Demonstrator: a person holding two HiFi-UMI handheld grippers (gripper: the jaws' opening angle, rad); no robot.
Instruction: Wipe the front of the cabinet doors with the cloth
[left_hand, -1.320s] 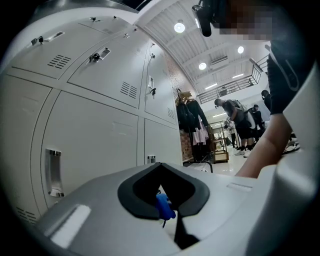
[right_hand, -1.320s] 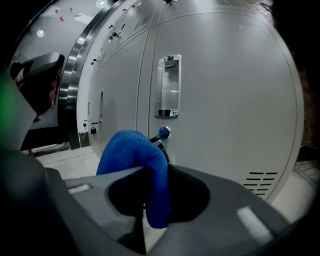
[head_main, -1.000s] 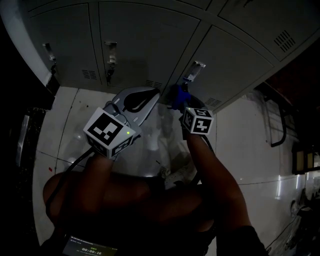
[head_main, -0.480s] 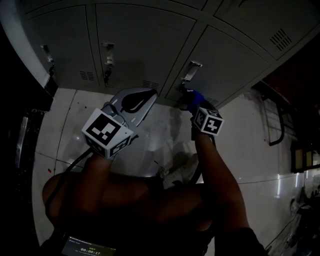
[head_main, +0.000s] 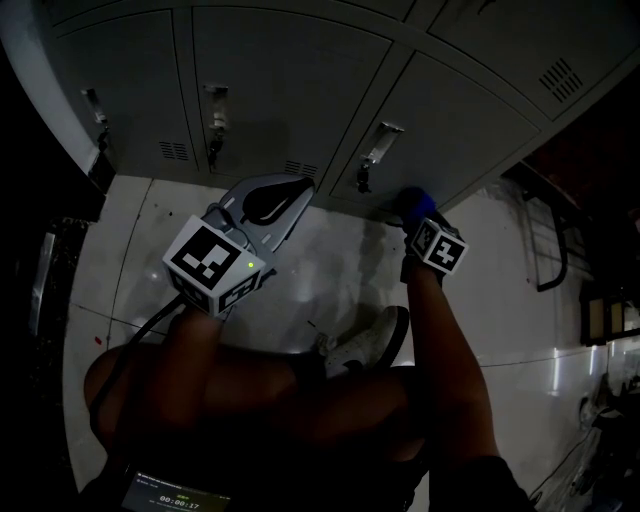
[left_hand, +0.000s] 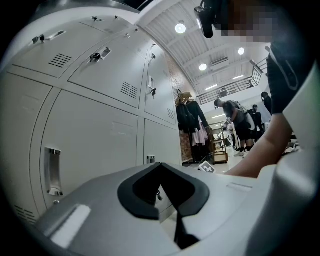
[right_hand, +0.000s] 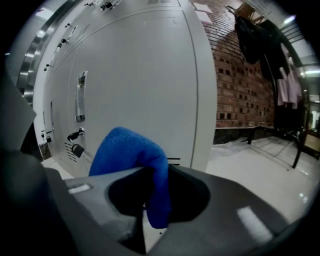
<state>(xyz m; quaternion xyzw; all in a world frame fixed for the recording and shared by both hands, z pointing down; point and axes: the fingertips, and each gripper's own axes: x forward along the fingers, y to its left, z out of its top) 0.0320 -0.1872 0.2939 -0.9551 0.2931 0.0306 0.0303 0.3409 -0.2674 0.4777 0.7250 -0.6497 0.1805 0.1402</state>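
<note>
Cloth (right_hand: 131, 160) sits pinched in the right gripper (right_hand: 150, 205) jaws, near the lower door (right_hand: 145, 70). Left gripper (left_hand: 172, 210) jaws are pressed together, empty. Cloth could snag the lock (right_hand: 76, 148) and pull free.

Grey left gripper (head_main: 301, 187) bears a black-and-white marker cube (head_main: 213, 263) and seemingly a cable (head_main: 140, 335).
</note>
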